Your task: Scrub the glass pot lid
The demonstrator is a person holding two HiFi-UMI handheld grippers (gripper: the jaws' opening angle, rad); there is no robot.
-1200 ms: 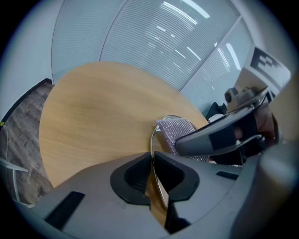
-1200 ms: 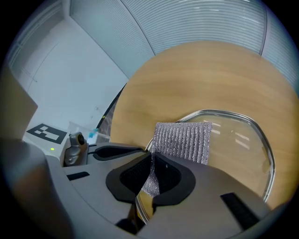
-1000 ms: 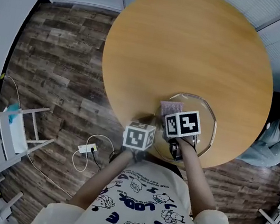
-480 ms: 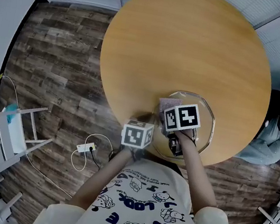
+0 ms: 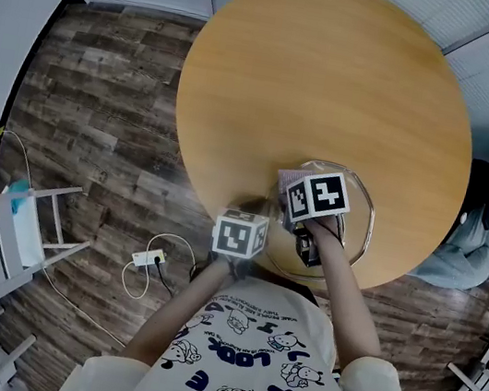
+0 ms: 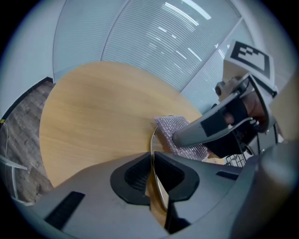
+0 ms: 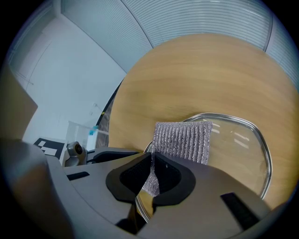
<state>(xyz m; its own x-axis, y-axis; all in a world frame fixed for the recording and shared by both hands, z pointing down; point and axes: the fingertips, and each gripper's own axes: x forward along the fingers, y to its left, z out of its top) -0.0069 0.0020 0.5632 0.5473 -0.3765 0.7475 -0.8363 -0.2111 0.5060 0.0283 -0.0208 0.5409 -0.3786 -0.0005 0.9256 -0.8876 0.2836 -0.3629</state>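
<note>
The lid [image 7: 238,140] is laid flat on the table [image 5: 330,83], near the edge closest to the person. Its rim is clamped by the left gripper [image 6: 151,158]. The pad [image 7: 184,140], laid on the glass, is pinched by the right gripper [image 7: 152,163].

The lid [image 7: 238,140] is clear glass with a metal rim and lies on the table [image 7: 196,70] near its near edge. The left gripper [image 6: 151,163] pinches its rim. A silvery ribbed pad [image 7: 183,139] rests on the lid's left part, overlapping the rim, with one corner clamped in the right gripper [image 7: 152,175].
</note>
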